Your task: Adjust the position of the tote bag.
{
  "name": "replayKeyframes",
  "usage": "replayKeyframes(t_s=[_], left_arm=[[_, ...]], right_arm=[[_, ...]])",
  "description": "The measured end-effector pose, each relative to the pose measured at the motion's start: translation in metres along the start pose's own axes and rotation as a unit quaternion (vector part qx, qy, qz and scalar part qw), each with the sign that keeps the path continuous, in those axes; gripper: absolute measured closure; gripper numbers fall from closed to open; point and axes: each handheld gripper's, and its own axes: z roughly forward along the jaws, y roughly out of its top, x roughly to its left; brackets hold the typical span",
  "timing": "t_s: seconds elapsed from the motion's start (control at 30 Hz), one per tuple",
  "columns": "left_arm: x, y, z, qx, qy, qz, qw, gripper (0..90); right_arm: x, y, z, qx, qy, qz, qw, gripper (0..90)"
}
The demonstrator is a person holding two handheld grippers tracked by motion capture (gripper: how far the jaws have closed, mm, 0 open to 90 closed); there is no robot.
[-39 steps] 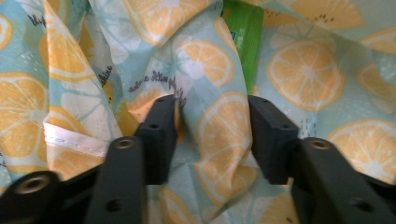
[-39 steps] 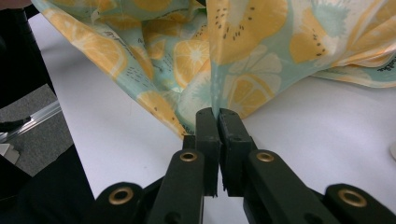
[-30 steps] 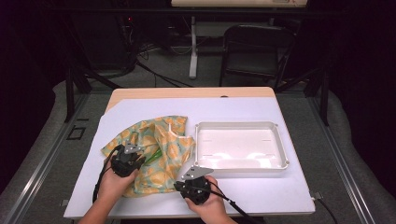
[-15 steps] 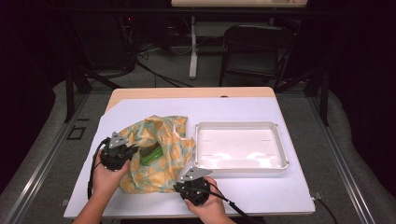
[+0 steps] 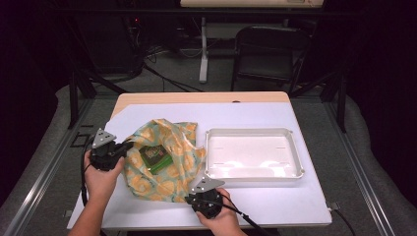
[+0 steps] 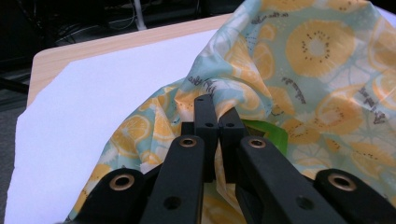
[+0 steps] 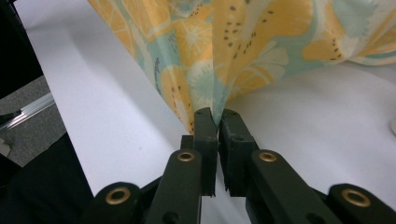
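Note:
A cloth bag (image 5: 169, 169) printed with yellow citrus slices lies on the white-covered table left of the tray. A dark green packet (image 5: 155, 156) shows inside its raised mouth. My left gripper (image 5: 129, 146) is at the bag's left side, shut on the edge of the fabric and holding it up off the table. In the left gripper view the jaws (image 6: 215, 109) pinch a fold of the bag (image 6: 317, 56), with a strip of green (image 6: 273, 135) just behind. My right gripper (image 5: 191, 196) is shut on the bag's near corner; the cloth (image 7: 243, 37) is drawn taut from its tips (image 7: 215, 116).
A white rectangular tray (image 5: 297, 160) sits to the right of the bag, with nothing in it. The white sheet (image 5: 275, 201) covers most of the wooden tabletop (image 5: 196, 97). A dark chair and cables stand beyond the far edge.
My left gripper has moved left and upward with the bag's edge, pulling the mouth open so the green packet shows. The right gripper has stayed put on the near corner.

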Motion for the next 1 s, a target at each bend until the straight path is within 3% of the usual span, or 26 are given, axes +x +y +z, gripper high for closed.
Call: replayKeyframes(t_s=[0.17,0.33,0.5,0.6,0.67,0.8,1.0], left_arm=[[0.002,-0.002,-0.002,0.002,-0.003,-0.004,1.0,90.0],[0.003,-0.001,-0.002,0.0,-0.003,-0.002,1.0,90.0],[0.004,0.0,-0.003,-0.002,-0.003,-0.004,1.0,90.0],[0.005,0.002,-0.003,-0.006,-0.003,-0.006,1.0,90.0],[0.005,0.003,-0.003,-0.004,-0.004,-0.003,1.0,90.0],[0.007,0.003,-0.002,-0.005,-0.005,-0.006,1.0,90.0],[0.01,0.004,-0.003,-0.009,-0.005,-0.011,0.9999,90.0]], right_arm=[[0.0,0.0,-0.007,-0.012,0.006,0.007,0.9999,77.2],[-0.002,0.009,-0.034,-0.038,0.008,0.005,0.9992,71.3],[-0.009,0.031,-0.061,-0.069,-0.006,-0.002,0.9976,65.7],[-0.017,0.051,-0.067,-0.074,-0.018,-0.007,0.9971,61.5],[-0.022,0.065,-0.066,-0.079,-0.019,-0.004,0.9967,59.0],[-0.031,0.097,-0.057,-0.083,-0.033,-0.021,0.9958,54.8],[-0.042,0.139,-0.033,-0.071,-0.057,-0.038,0.9951,50.6]])
